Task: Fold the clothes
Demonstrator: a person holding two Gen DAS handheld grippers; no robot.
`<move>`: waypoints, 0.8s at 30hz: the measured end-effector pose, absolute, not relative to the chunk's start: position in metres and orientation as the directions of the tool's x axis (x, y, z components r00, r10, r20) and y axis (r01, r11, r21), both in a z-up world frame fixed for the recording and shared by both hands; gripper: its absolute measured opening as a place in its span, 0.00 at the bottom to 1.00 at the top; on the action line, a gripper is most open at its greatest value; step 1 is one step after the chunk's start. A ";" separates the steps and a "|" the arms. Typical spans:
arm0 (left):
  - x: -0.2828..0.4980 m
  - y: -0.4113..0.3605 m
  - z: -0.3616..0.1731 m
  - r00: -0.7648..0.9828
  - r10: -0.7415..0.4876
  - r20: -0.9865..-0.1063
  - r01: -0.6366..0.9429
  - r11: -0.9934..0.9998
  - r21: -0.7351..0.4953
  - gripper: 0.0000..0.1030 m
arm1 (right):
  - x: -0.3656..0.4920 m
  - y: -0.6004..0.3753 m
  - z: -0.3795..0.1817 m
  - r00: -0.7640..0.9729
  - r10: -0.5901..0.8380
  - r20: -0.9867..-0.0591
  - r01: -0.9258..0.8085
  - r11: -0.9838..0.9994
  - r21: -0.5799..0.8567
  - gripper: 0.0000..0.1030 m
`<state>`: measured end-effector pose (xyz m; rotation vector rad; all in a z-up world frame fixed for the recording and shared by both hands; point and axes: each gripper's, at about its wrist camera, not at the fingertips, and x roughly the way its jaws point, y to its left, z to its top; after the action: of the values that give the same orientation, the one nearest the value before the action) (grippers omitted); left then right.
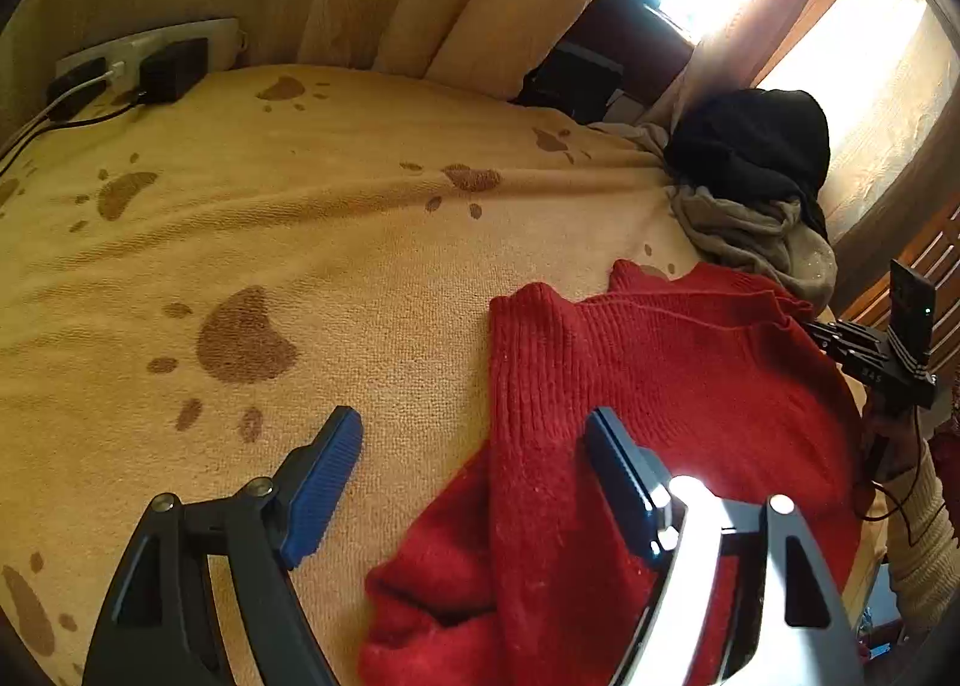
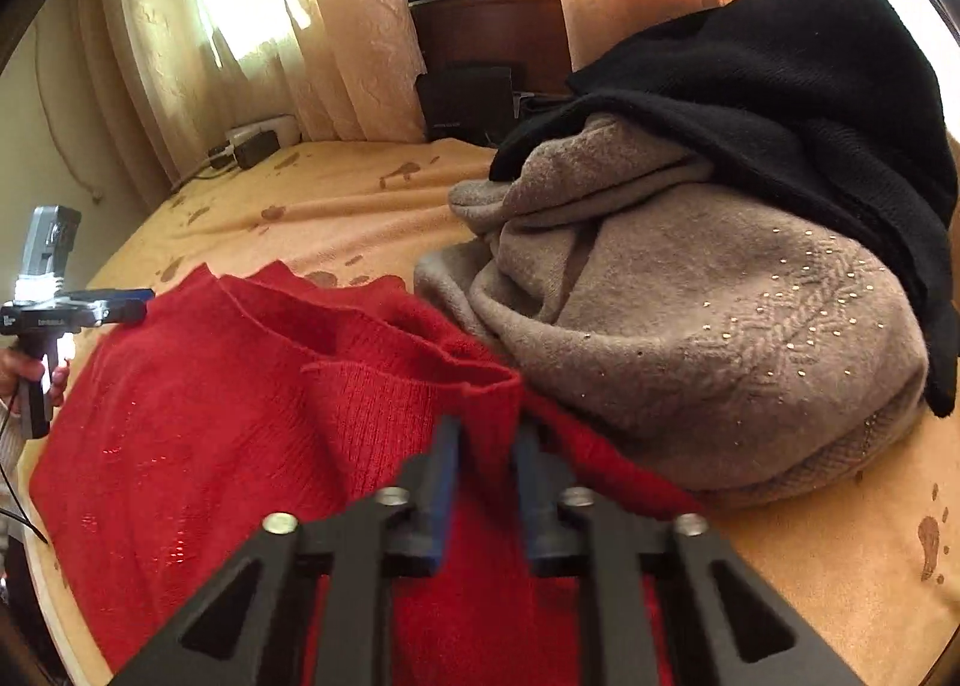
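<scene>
- Left gripper at the bottom of the left wrist view, jaws spread wide, nothing between the blue pads — one pad over the bare blanket, the other over the red sweater.
- Red sweater in the lower right of that view, lying on the tan blanket, one ribbed sleeve folded down its left edge towards the bottom of the frame.
- Brown paw prints scattered over the blanket, the largest left of centre.
- Right gripper at the bottom centre of the right wrist view, jaws drawn close and pinching a fold of red knit — the cloth rising between the pads.
- In the same view the sweater spread across the lower left, neckline towards the middle of the frame, its far edge touching the grey garment.
- Grey garment heaped right of centre, small shiny studs across its front; black garment draped over its top at the upper right.
- Same pile in the left wrist view at the right edge, black over grey, just beyond the sweater's upper edge.
- Power strip with black plugs at the upper left of the left wrist view, cables trailing off the left edge.
- Pale curtains across the top of both views, bright window light behind.
- Hand on the other gripper's handle at the left edge of the right wrist view.
</scene>
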<state>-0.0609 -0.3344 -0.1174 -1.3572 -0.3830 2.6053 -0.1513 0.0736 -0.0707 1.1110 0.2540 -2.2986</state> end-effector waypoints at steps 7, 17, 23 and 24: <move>-0.070 -0.324 -0.116 -0.583 0.252 -0.772 -0.015 -0.954 -0.300 0.58 | -0.131 0.100 -0.032 -0.700 -0.329 -0.634 0.480 -0.874 -0.077 0.07; -0.074 -0.309 -0.120 -0.611 0.050 -0.790 0.040 -0.995 -0.094 0.58 | -0.149 0.087 -0.074 -0.711 -0.188 -0.678 0.449 -0.863 -0.231 0.09; -0.055 -0.336 -0.097 -0.654 0.003 -0.757 0.144 -0.981 -0.128 0.58 | -0.135 0.112 -0.047 -0.722 -0.204 -0.661 0.404 -0.900 -0.165 0.50; -0.051 -0.340 -0.090 -0.670 -0.001 -0.742 0.148 -0.980 -0.133 0.59 | -0.128 0.118 -0.039 -0.748 -0.191 -0.635 0.372 -0.914 -0.164 0.63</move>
<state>-0.0506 -0.3396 -0.0901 -1.3035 -0.2944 2.9337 -0.1284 0.1183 -0.0392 0.9189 0.4054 -2.6516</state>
